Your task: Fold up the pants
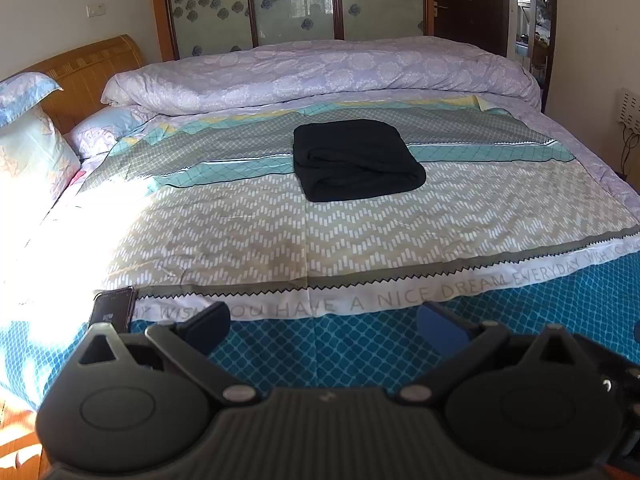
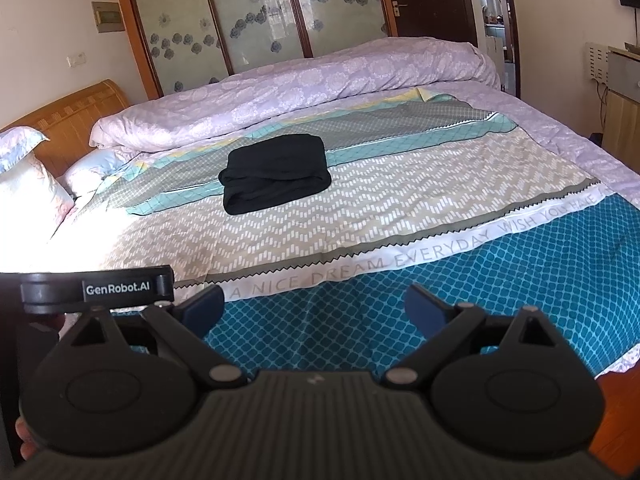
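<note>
The black pants are folded into a compact rectangular bundle and lie on the patterned bedspread, near the middle of the bed. In the right wrist view the same bundle is seen left of centre, lying partly on the teal stripe and partly on the beige zigzag band. A rolled lilac duvet is positioned behind the pants, along the far side of the bed, apart from them.

The left gripper is held released: its jaws stand wide apart and nothing is held between them. It is positioned over the near teal edge of the bedspread, well apart from the pants. The right gripper is likewise released, with its jaws spread and empty, and is also positioned over the near teal edge.

A phone lies on the near edge of the bed, just beside the left gripper's left finger. Pillows are stacked against the wooden headboard on the left. In the right wrist view, part of the left gripper's body, marked "GenRobot.AI", is visible at the left.
</note>
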